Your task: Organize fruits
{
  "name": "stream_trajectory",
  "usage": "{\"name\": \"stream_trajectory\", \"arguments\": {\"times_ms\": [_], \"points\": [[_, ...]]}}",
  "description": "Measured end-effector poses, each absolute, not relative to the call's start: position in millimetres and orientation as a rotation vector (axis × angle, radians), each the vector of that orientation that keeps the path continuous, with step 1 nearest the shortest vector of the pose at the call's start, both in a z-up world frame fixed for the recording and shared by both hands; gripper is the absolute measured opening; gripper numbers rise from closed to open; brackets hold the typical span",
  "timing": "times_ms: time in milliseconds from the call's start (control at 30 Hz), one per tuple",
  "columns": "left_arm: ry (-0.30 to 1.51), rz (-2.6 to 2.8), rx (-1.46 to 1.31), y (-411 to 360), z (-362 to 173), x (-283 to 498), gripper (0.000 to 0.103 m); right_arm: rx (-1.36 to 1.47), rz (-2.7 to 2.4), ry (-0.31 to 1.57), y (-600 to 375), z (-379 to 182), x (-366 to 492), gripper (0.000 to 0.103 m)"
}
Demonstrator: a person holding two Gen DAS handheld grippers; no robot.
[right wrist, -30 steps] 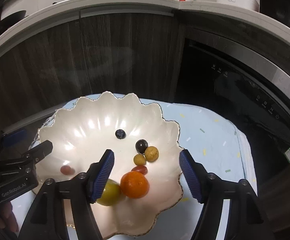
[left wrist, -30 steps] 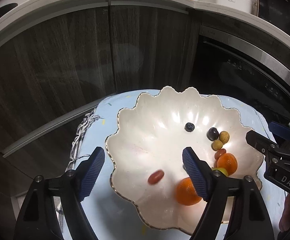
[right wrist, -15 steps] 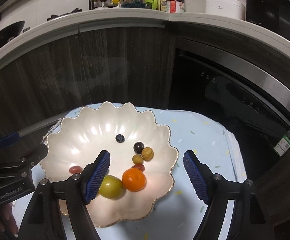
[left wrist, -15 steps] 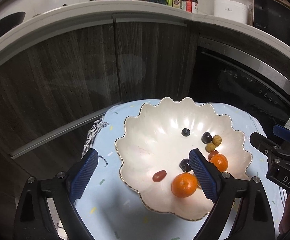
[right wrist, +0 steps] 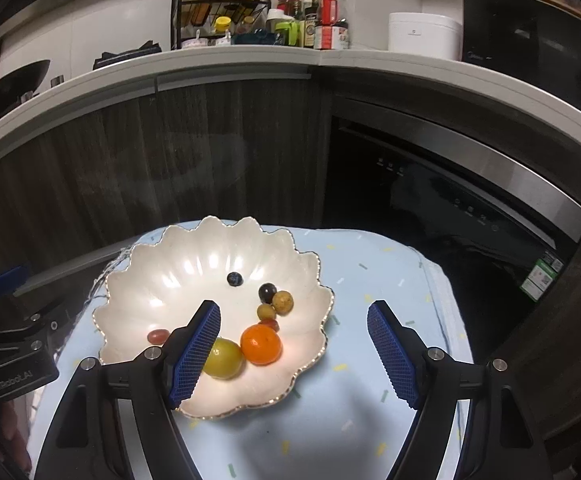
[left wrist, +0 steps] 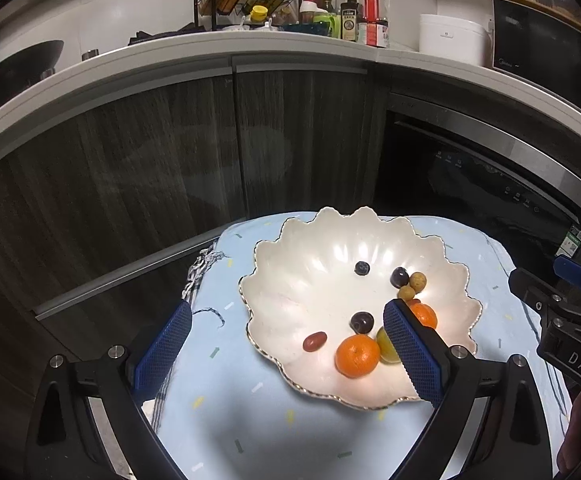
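1. Left wrist view. Because the fruits lie loose in the scalloped bowl (left wrist: 290,248), a careless reach could set the round ones rolling: the large orange (left wrist: 357,356), dark grape (left wrist: 361,322) and red oblong fruit (left wrist: 314,341) sit near the front rim. The left gripper (left wrist: 286,354) hangs above the bowl's left edge, jaws spread wide and empty. A dipped finger could likely tip the bowl.
2. Right wrist view. The right gripper (right wrist: 294,350), jaws likewise wide and empty, straddles the bowl's (right wrist: 162,280) right half; its left finger (right wrist: 194,354) hides part of the yellow-green fruit (right wrist: 226,358) beside a second orange (right wrist: 261,345). The blueberry (right wrist: 234,279) lies apart.
3. Surface and room. The bowl rests on a pale blue cloth (right wrist: 370,280) before dark wood cabinets (right wrist: 150,168), with bottles (right wrist: 326,20) on the counter above.
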State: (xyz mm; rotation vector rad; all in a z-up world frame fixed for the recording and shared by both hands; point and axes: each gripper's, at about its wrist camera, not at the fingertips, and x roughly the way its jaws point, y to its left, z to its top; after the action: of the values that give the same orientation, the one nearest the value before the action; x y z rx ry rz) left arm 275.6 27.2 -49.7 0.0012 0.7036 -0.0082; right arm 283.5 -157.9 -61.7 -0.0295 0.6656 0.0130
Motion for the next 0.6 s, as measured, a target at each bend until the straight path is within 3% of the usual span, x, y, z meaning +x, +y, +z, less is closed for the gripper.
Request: {"name": "stream_trajectory", "arguments": {"times_ms": [600], "points": [[0.690,-0.039,0.011,11,-46,213,0.098,-0.012,-0.045,0.621,-179,-59,220,0.077]]}}
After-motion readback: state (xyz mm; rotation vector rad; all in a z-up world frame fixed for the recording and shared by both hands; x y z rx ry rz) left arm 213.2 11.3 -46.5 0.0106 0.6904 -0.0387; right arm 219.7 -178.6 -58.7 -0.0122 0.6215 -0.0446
